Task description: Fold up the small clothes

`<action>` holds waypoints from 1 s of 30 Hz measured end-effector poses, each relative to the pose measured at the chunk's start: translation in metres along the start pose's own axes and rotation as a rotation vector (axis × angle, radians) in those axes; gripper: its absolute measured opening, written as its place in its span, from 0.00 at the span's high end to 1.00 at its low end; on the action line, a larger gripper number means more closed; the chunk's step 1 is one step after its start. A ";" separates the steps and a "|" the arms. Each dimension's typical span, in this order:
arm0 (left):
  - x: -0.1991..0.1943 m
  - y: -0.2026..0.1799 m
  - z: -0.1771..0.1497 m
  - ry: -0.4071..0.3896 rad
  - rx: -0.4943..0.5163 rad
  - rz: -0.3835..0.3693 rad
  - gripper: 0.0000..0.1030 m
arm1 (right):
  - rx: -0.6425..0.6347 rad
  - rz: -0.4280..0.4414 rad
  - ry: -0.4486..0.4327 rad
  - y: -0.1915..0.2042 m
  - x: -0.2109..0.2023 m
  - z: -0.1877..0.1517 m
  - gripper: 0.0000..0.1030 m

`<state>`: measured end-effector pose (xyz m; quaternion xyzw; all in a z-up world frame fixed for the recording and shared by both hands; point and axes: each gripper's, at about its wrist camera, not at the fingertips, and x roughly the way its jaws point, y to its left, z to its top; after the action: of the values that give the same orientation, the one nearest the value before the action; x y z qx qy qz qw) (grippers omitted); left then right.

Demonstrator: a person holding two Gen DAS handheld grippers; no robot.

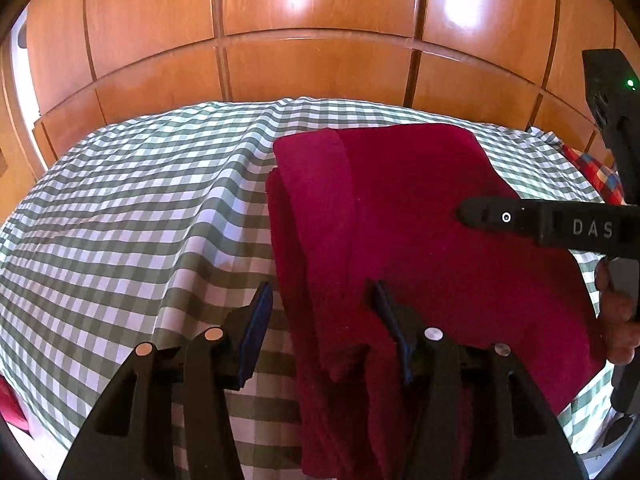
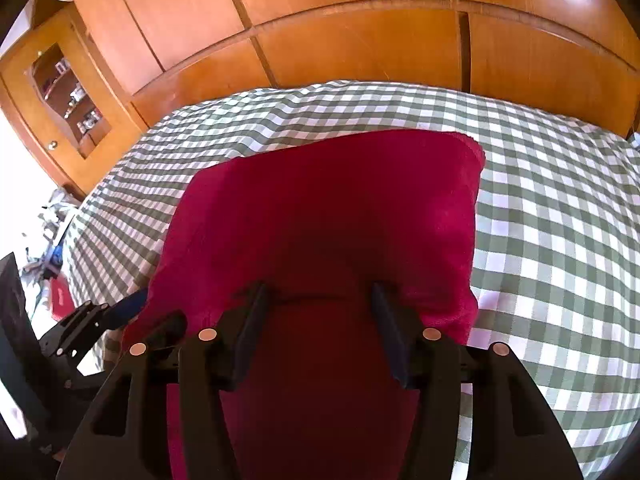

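A dark red cloth (image 1: pixel 400 216) lies folded on the green-and-white checked bed cover (image 1: pixel 140 216). A narrow folded strip runs along its left side. My left gripper (image 1: pixel 320 300) is open and straddles the cloth's near left edge without holding it. My right gripper (image 2: pixel 320 304) is open above the near middle of the same cloth (image 2: pixel 328 216). In the left wrist view the right gripper (image 1: pixel 472 212) reaches in from the right over the cloth. In the right wrist view the left gripper's blue pad (image 2: pixel 128 308) shows at the cloth's left edge.
A wooden panelled wardrobe (image 1: pixel 320 40) stands behind the bed. A multicoloured checked fabric (image 1: pixel 600 176) lies at the far right edge of the bed. A glass-fronted cabinet (image 2: pixel 68 96) stands at the left. Clutter (image 2: pixel 52 248) lies beside the bed on the left.
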<state>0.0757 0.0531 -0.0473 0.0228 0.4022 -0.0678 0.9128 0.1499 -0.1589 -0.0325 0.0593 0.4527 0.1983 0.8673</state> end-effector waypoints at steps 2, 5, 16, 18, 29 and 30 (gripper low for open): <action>-0.003 0.001 0.000 -0.009 -0.009 0.001 0.45 | 0.006 0.030 -0.008 -0.001 -0.004 0.000 0.35; -0.010 -0.001 0.000 -0.034 0.011 0.034 0.34 | 0.026 0.067 -0.031 -0.003 -0.015 -0.002 0.21; -0.026 0.007 -0.003 -0.070 0.010 0.047 0.17 | 0.185 0.133 -0.039 -0.046 -0.035 -0.023 0.14; -0.026 0.008 -0.004 -0.068 0.001 0.034 0.15 | 0.219 0.155 -0.029 -0.054 -0.033 -0.027 0.14; -0.001 0.033 -0.014 0.013 -0.112 -0.141 0.10 | 0.337 0.297 0.019 -0.082 -0.001 -0.029 0.14; 0.002 0.035 -0.016 0.018 -0.127 -0.161 0.10 | 0.349 0.324 0.031 -0.084 0.004 -0.030 0.14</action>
<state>0.0703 0.0893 -0.0599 -0.0667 0.4143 -0.1150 0.9004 0.1518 -0.2363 -0.0768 0.2772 0.4781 0.2543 0.7937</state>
